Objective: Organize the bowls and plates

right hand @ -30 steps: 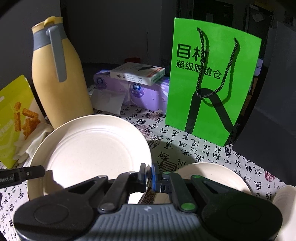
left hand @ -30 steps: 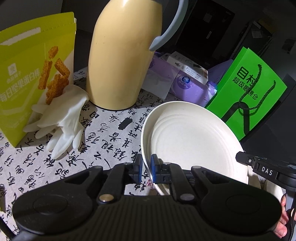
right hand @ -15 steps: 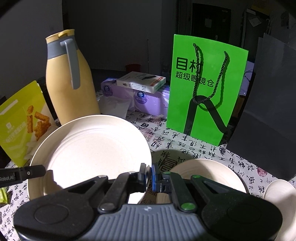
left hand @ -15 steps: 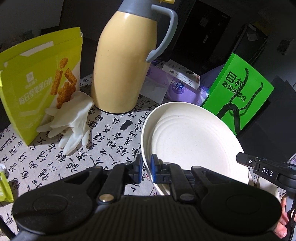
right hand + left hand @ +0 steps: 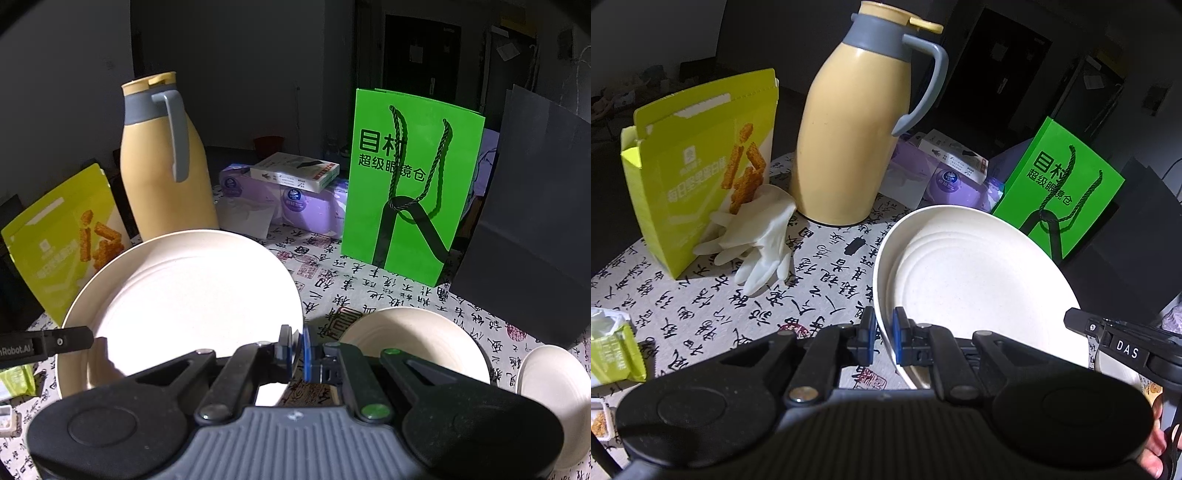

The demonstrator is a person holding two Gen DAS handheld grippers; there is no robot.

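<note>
Two grippers pinched one cream plate (image 5: 979, 280) between them: the left gripper (image 5: 884, 334) had its blue pads pressed onto the plate's left rim, and the right gripper (image 5: 296, 347) was clamped on the opposite rim, so the plate hung tilted above the calligraphy-print tablecloth (image 5: 720, 306). Behind it stood a yellow thermos jug (image 5: 855, 129), an open snack box (image 5: 701, 162) with white rubber gloves (image 5: 757, 240) lying against it, purple tissue packs (image 5: 295, 206) and a green paper bag (image 5: 410, 177). A second cream plate (image 5: 417, 339) and a small cream bowl (image 5: 554, 387) rested on the cloth to the right of the held plate.
</note>
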